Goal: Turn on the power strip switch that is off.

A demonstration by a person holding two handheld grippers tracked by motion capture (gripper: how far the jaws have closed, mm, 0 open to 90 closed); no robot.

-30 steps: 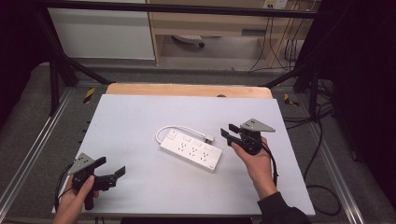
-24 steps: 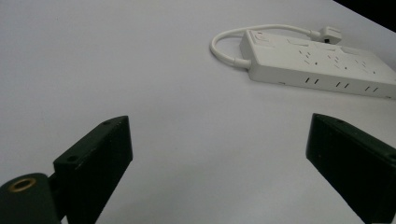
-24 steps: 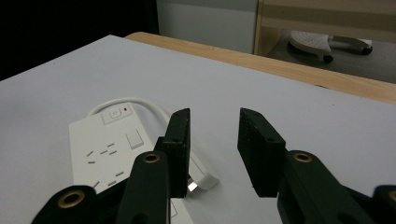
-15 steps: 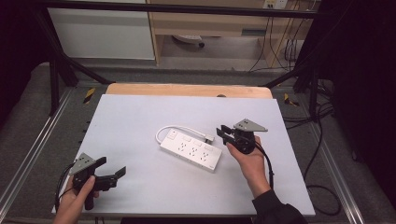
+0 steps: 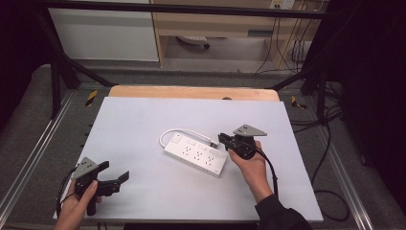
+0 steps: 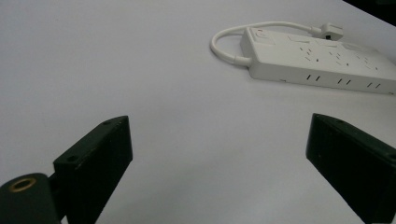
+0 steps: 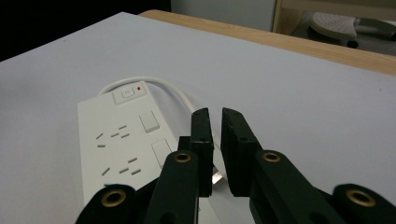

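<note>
White plastic power strip with a short white cable looped round to its white plug lies mid-bench on the white bench top, plug just beside the strip's far edge. Right hand-held gripper is down at that plug; its jaws have just been closing and are now narrow, a bit of bright metal, likely the plug's pins, showing between them in the right gripper view. Looks like a grip on the plug is just made, though pad contact is hard to confirm. Left hand-held gripper sits wide and empty near the bench's front left corner, well apart from the strip. Lifting or plugging in is not yet done.
</note>
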